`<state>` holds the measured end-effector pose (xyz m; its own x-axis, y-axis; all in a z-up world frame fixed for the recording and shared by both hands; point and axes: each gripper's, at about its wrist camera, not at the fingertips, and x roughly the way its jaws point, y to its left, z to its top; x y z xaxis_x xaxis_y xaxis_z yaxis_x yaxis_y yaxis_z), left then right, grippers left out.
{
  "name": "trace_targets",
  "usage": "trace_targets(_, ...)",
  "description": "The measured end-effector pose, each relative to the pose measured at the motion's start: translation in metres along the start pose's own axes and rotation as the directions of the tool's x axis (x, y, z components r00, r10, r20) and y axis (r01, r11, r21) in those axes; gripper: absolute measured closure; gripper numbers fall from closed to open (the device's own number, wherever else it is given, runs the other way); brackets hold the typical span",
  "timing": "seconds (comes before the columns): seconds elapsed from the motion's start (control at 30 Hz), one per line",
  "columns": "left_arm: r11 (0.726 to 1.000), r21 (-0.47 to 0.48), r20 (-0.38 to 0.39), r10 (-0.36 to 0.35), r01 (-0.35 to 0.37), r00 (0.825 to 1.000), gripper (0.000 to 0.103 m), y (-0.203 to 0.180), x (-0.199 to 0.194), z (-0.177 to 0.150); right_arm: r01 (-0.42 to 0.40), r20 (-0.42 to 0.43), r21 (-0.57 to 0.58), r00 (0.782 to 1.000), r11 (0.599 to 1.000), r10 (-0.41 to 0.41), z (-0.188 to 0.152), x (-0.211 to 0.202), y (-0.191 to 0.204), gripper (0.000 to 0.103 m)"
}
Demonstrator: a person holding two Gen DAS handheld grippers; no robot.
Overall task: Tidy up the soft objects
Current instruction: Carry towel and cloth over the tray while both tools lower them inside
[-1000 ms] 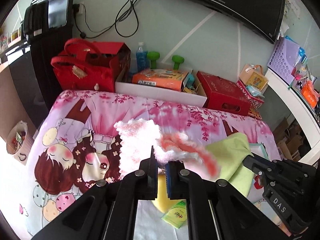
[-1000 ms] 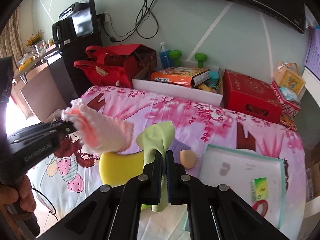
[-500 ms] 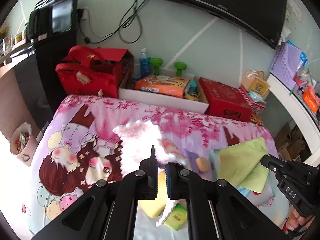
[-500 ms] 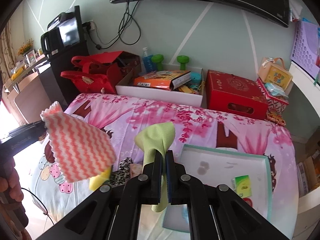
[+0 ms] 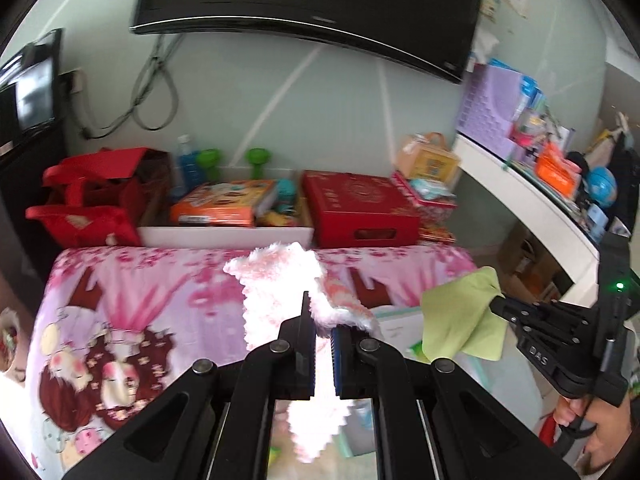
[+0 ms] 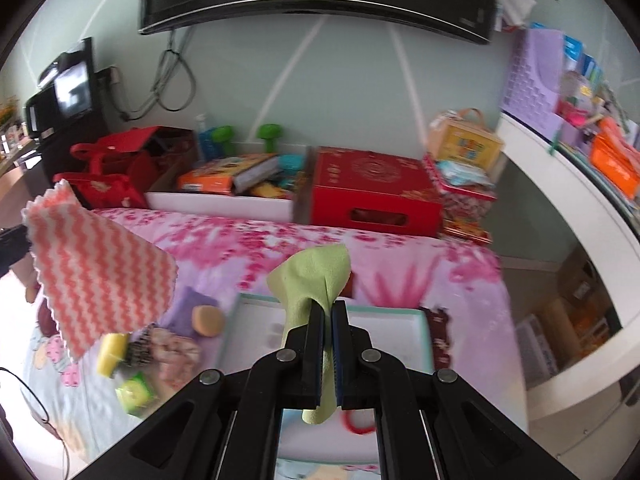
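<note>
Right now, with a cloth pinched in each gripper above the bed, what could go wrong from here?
1. The left gripper grips the red-and-white wavy cloth only near one corner; most of it hangs free and could slip out.
2. The green cloth is bunched between the right gripper fingers, so it may land crumpled in the white tray.
3. The dangling wavy cloth could drag the yellow sponge or the round beige puff below it.

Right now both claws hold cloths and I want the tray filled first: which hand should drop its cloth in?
Right: its claw holds the green cloth over the tray.
</note>
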<state>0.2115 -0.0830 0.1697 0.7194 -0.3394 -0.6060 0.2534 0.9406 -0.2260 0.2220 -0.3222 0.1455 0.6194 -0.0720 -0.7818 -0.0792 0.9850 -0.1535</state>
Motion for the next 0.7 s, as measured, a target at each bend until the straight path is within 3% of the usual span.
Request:
trace_targets(0.33, 0.991, 0.118, -0.072, -0.059, 0.067, 0.996, 0.097, -0.075, 0.056, -0.011, 0.098, -0.058, 0.018, 0.994, 0.995, -0.097, -0.015, 0.02, -0.057, 0.099)
trace_targets(0.7, 0.987, 0.14, -0.181, -0.051, 0.077, 0.982, 0.097, -0.097, 0.129, -0.042, 0.112, -0.169, 0.075, 0.981, 0.991, -0.098, -0.046, 0.09, -0.088, 0.099)
